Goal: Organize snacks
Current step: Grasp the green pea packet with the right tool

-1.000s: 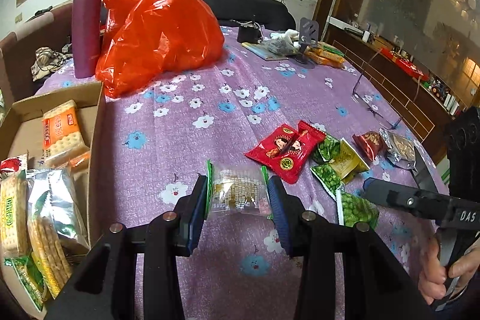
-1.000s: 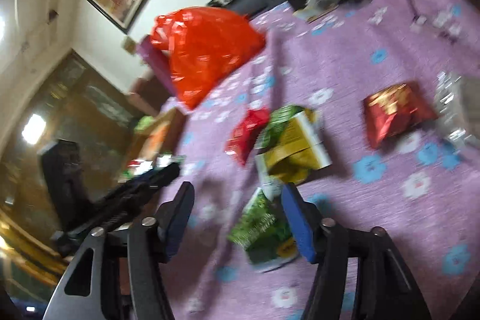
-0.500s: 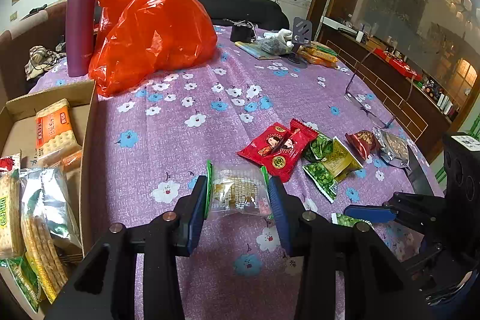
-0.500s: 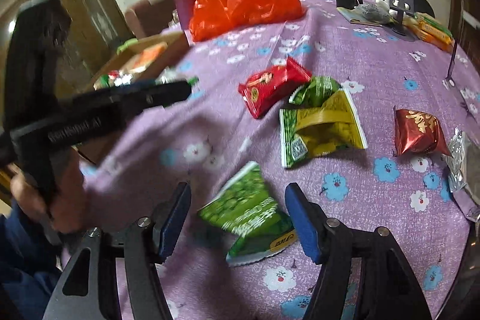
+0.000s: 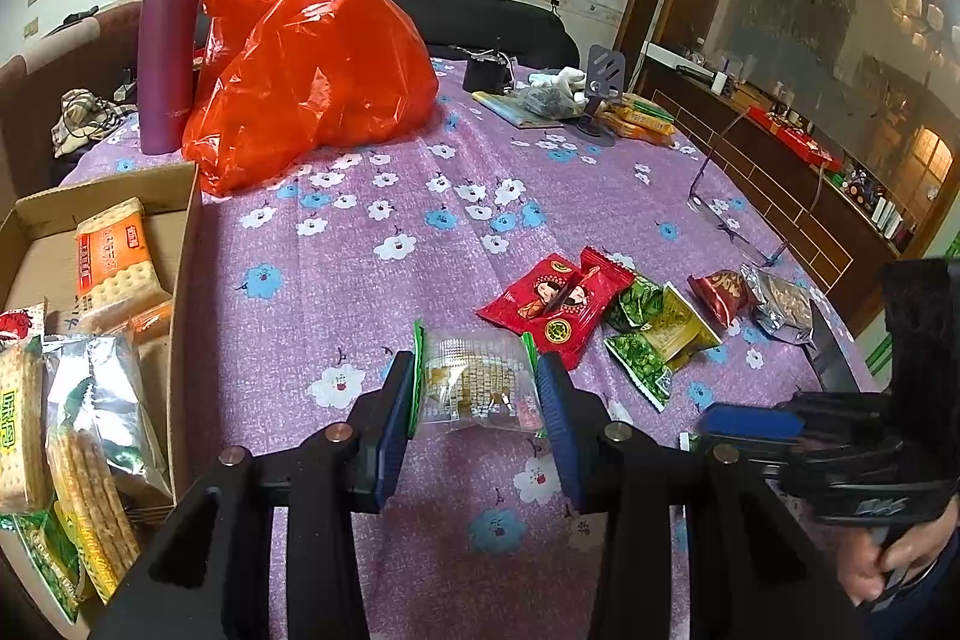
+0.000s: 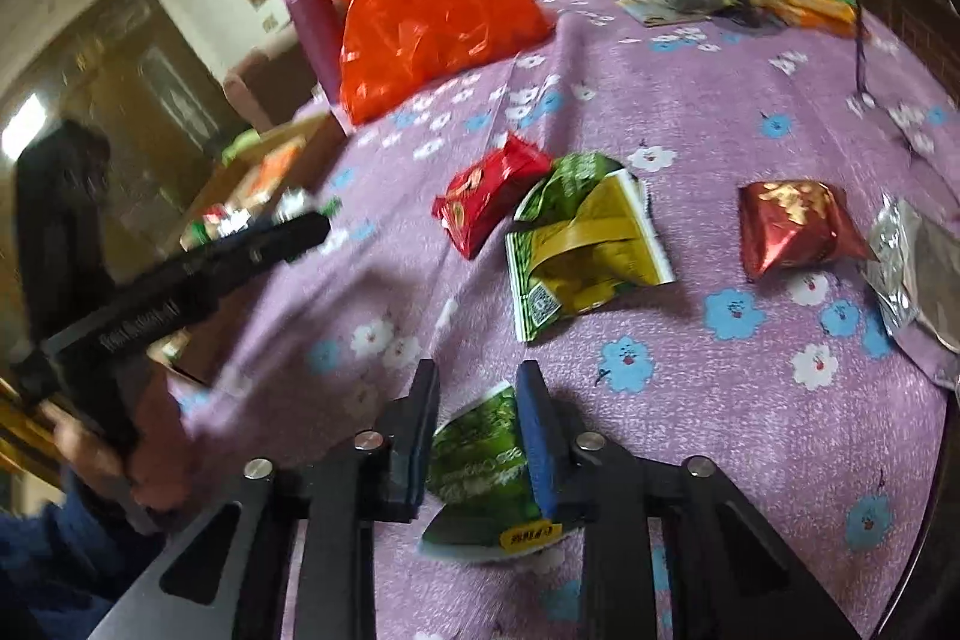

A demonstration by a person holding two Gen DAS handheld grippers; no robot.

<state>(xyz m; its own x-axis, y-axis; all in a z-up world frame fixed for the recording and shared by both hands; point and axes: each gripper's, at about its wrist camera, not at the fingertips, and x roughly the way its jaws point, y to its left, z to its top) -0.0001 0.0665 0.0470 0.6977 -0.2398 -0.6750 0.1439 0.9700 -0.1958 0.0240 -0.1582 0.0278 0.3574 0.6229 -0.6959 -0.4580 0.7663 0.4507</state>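
Your left gripper (image 5: 477, 388) was clamped on a clear plastic packet of pale crackers with green sealed ends (image 5: 474, 382), its blue pads pressed against both ends, and the packet was held above the purple flowered tablecloth (image 5: 360, 280). At about nine o'clock from that packet stood the open brown cardboard box (image 5: 180, 280), already holding an orange-labelled cracker pack (image 5: 111, 256) and several silvery and green cracker packs at its near end.

Your right gripper (image 6: 477, 427) had just been closing its jaws, and they stood on either side of a green foil snack packet with a yellow label (image 6: 480, 466); the pads looked to be touching the packet's sides, which lay on the cloth at the near edge. The right wrist view was blurred, so the grip could not be read more finely.

At about twelve o'clock from that green packet lay a yellow-and-green foil packet (image 6: 576, 244), touching a red foil packet (image 6: 486, 190) at its ten o'clock. At two o'clock sat a dark red metallic packet (image 6: 792, 226), with a silver foil packet (image 6: 912, 268) just beside it. Far off at eleven o'clock a bulging orange-red plastic bag (image 5: 300, 52) rested against a tall purple flask (image 5: 168, 40).
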